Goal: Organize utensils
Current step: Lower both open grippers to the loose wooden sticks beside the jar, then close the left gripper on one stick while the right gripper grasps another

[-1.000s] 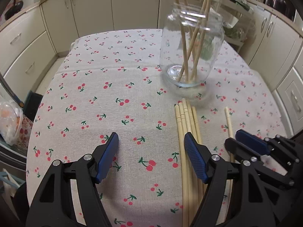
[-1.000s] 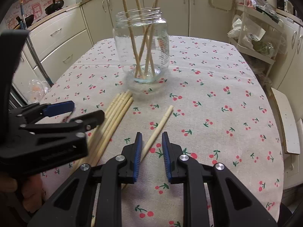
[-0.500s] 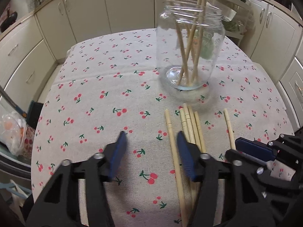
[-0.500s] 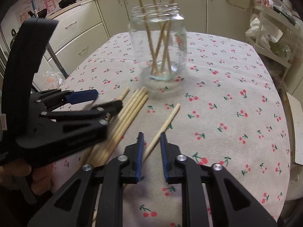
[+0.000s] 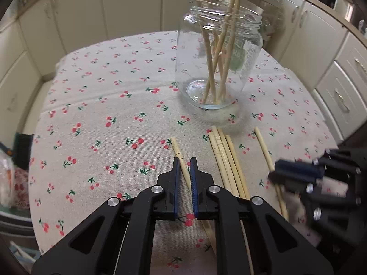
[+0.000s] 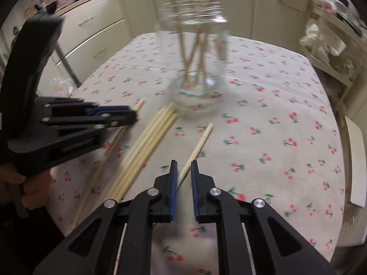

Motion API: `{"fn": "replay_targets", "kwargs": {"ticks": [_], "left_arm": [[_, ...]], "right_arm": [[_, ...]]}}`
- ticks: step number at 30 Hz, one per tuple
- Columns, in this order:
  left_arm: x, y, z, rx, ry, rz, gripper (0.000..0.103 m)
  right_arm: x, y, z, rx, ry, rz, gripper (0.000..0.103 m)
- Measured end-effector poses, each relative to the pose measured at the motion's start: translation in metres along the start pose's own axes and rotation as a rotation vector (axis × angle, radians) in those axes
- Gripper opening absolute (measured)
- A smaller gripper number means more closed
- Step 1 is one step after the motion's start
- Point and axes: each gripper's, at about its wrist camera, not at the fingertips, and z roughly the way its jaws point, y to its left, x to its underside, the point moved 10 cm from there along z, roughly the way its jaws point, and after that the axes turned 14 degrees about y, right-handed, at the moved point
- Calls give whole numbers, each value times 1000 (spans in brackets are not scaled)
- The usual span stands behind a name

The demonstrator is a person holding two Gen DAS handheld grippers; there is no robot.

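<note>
- a desk covered by a pale tablecloth (image 5: 96, 105) printed with small red cherries fills both views, with cream kitchen cabinets (image 5: 128, 6) behind it.
- a clear glass jar (image 5: 218, 61) stands upright on the cloth at the far middle, with several bamboo chopsticks leaning inside it and sticking out above the rim.
- the left tongs (image 5: 183, 167) are low over the cloth, their blue pads drawn close on either side of a single chopstick (image 5: 177, 151) that lies apart from the others, to their left; the pads look to be touching it, so they grip it.
- just right of that stick, a bundle of chopsticks (image 5: 226, 158) lies side by side on the cloth, tips pointing toward the jar and stopping short of it.
- further right, another lone chopstick (image 5: 263, 146) lies by itself, running under the right tongs (image 6: 183, 171).
- from the right wrist view, the right tongs have their pads narrowly apart around the near end of this lone chopstick; whether they press on it cannot be told.
- in the same view, the left tongs appear at the left edge, held by a hand (image 6: 25, 183).
- the right wrist view is blurred around the jar.
</note>
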Motion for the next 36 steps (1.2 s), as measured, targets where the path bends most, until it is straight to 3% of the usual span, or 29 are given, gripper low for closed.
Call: {"fn": "replay_targets", "kwargs": {"ticks": [2, 8, 10, 13, 19, 24, 27, 28, 32, 36], "left_arm": [[-1, 2, 1, 12, 16, 1, 9], [-5, 5, 4, -7, 48, -64, 10], [-5, 5, 4, -29, 50, -74, 10], [-6, 6, 4, -35, 48, -68, 7], [-1, 4, 3, -56, 69, -55, 8], [-2, 0, 2, -125, 58, -68, 14], [-3, 0, 1, -137, 49, -77, 13], [-3, -1, 1, -128, 48, -72, 6], [-1, -4, -5, -63, 29, -85, 5], [-4, -1, -33, 22, -91, -117, 5]], "right_arm": [[-2, -7, 2, -22, 14, 38, 15], [-10, -4, 6, 21, 13, 53, 22], [-9, -2, 6, 53, 9, 34, 11], [-4, 0, 5, 39, 24, 7, 7], [-1, -17, 2, -5, 41, 65, 7], [-6, -12, 4, 38, 33, 41, 11], [-7, -9, 5, 77, 32, 11, 10], [-7, -7, 5, 81, 34, -1, 7], [-4, -8, 5, 17, 35, 43, 6], [-1, -20, -3, -84, -8, 152, 6]]}}
